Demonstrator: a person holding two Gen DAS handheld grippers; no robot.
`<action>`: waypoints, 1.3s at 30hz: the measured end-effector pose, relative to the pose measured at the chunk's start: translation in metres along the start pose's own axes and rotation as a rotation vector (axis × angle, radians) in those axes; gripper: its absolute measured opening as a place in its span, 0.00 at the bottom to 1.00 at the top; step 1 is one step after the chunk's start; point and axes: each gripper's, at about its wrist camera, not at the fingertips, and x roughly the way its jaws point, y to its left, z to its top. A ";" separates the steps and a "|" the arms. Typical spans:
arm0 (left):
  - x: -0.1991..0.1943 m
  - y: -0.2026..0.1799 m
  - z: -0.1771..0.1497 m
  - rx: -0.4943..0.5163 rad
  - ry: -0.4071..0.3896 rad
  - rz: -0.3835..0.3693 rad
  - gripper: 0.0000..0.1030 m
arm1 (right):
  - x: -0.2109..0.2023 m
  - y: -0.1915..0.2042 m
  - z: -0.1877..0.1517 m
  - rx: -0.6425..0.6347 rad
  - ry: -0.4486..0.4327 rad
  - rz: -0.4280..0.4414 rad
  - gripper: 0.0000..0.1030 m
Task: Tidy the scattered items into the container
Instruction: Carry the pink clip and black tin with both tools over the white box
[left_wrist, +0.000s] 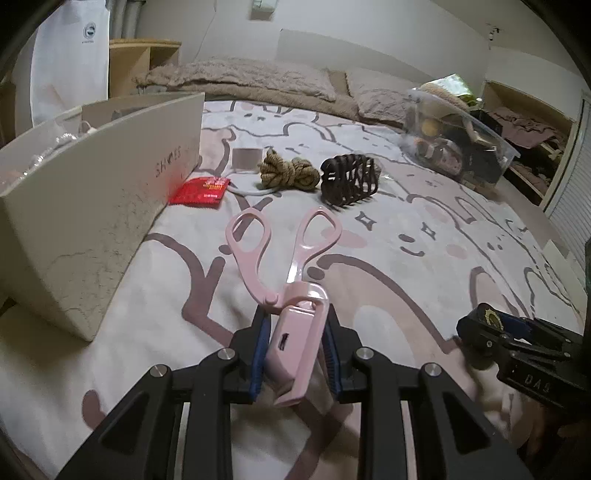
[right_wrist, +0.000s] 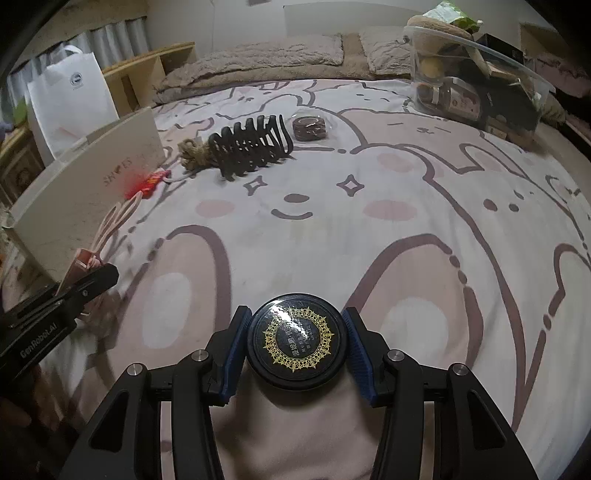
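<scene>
My left gripper (left_wrist: 295, 332) is shut on the body of a pink scissor-handled tool (left_wrist: 284, 280), its handles pointing away over the bed. My right gripper (right_wrist: 295, 347) is shut on a round black compact with a gold pattern (right_wrist: 295, 347); it also shows at the right edge of the left wrist view (left_wrist: 491, 317). The white shoe box (left_wrist: 92, 206) stands to the left. On the bedspread lie a red packet (left_wrist: 199, 190), a coil of rope (left_wrist: 288, 171), a black claw hair clip (left_wrist: 349, 179) and a brown round item (right_wrist: 310, 127).
A clear plastic bin full of items (left_wrist: 458, 140) stands at the far right of the bed. Pillows (left_wrist: 240, 77) lie along the far edge. A white bag (right_wrist: 72, 99) and wooden shelves (left_wrist: 140, 62) are behind the box.
</scene>
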 end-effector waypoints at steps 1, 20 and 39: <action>-0.004 0.000 0.000 0.006 -0.009 0.000 0.26 | -0.004 0.000 0.000 0.005 -0.010 0.002 0.49; -0.076 0.020 0.060 0.029 -0.262 -0.007 0.26 | -0.071 0.037 0.064 -0.045 -0.282 0.017 0.49; -0.121 0.098 0.104 -0.007 -0.405 0.096 0.26 | -0.083 0.114 0.128 -0.117 -0.389 0.196 0.49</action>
